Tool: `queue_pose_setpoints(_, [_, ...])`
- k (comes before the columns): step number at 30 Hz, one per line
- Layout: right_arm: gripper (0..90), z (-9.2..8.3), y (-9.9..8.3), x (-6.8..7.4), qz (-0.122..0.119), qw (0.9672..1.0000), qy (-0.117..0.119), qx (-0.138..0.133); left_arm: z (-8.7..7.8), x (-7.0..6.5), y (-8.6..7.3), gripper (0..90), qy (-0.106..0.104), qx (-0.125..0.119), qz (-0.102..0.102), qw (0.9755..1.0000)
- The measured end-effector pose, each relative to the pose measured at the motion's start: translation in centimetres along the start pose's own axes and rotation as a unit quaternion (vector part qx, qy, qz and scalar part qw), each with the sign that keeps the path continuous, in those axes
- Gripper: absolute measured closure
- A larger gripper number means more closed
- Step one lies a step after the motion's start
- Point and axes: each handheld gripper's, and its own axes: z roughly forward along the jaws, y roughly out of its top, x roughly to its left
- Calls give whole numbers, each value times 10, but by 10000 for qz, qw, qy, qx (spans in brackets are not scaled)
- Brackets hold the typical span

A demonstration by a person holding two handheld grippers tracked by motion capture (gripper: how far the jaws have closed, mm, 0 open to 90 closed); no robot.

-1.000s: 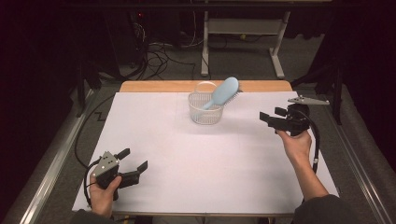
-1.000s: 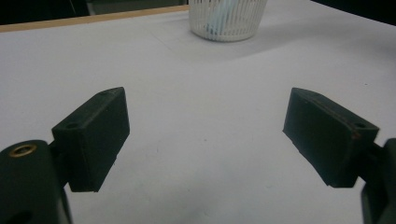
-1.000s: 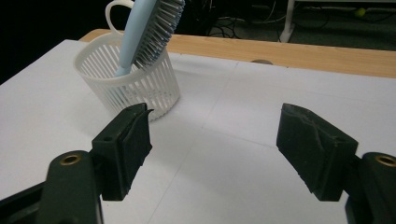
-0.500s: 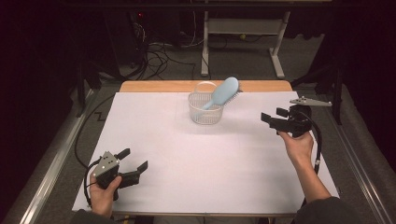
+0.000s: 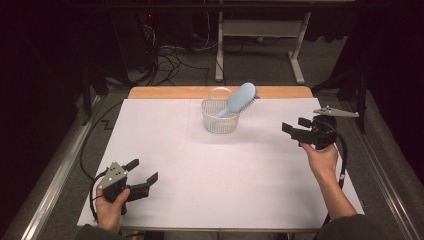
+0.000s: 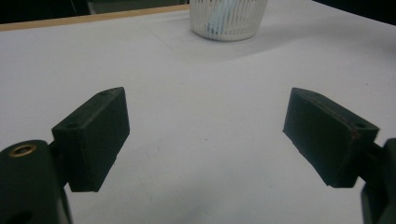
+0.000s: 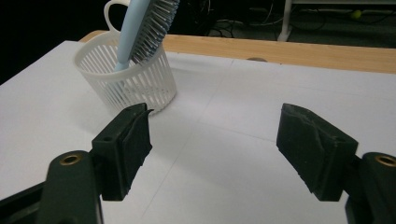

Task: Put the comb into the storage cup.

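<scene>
A white slotted basket [image 5: 220, 116] [image 7: 126, 77] [image 6: 228, 19] stands near the far middle of the white table. A light blue hairbrush [image 5: 239, 99] [image 7: 144, 28] leans in it handle down, its bristled head sticking out over the rim to the right. My left gripper [image 5: 142, 174] [image 6: 205, 135] rests low at the near left of the table, open, nothing between its pads. My right gripper [image 5: 294, 127] [image 7: 215, 149] is held at the right side, level with the basket and pointing toward it, open and empty.
The white sheet [image 5: 210, 170] covers the table; a wooden strip [image 5: 165, 92] shows along its far edge. A metal rail [image 5: 55, 175] runs along the left side. Cables and table legs [image 5: 220, 50] lie on the dark floor beyond.
</scene>
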Motion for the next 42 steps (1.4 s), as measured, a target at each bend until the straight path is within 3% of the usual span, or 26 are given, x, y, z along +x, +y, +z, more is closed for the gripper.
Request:
queue_pose_setpoints(15, [267,-7,-4,1,-35,10000,57,14,0,1,0,153,2,-3,-41,10000])
queue_pose_setpoints(42, [251,-27,-18,-3,-21,9997,89,-225,1,0,0,153,18,14,-27,10000])
